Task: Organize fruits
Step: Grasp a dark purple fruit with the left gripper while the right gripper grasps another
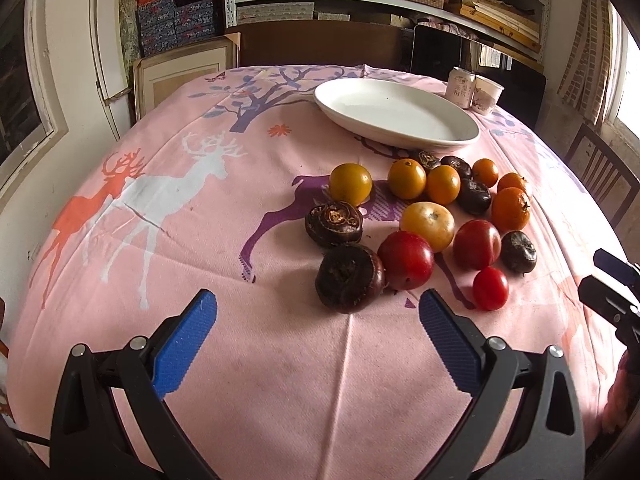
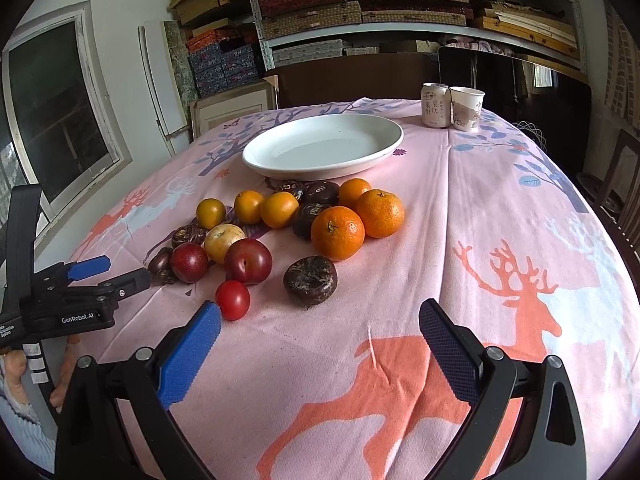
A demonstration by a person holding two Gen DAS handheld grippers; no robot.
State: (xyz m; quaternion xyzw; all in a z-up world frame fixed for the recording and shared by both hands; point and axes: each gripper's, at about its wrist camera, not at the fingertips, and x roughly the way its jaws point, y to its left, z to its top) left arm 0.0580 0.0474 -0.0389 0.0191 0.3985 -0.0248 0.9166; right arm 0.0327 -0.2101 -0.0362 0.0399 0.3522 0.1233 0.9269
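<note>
**Both claws wide, fruit heaped beside the plate**

The white plate [image 2: 322, 148] sits bare on the pink deer-print cloth of the counter [image 2: 480, 240], and serves as the landmark. Just on the near side of the plate lies the fruit pile [image 2: 296, 224]: tangerines, yellow and red plums, dark water chestnuts, all loose on the cloth, none on the plate. Nearest the cameras, furthest from the plate, lie a small red tomato [image 2: 233, 300] and one water chestnut [image 2: 311, 281]. Beyond the plate's far right rim stand a can [image 2: 435, 105] and a paper cup [image 2: 466, 108], touching. The left claw [image 1: 318, 312] gapes wide, holding nothing; the right claw [image 2: 320, 320] is equally wide, holding nothing.
</note>
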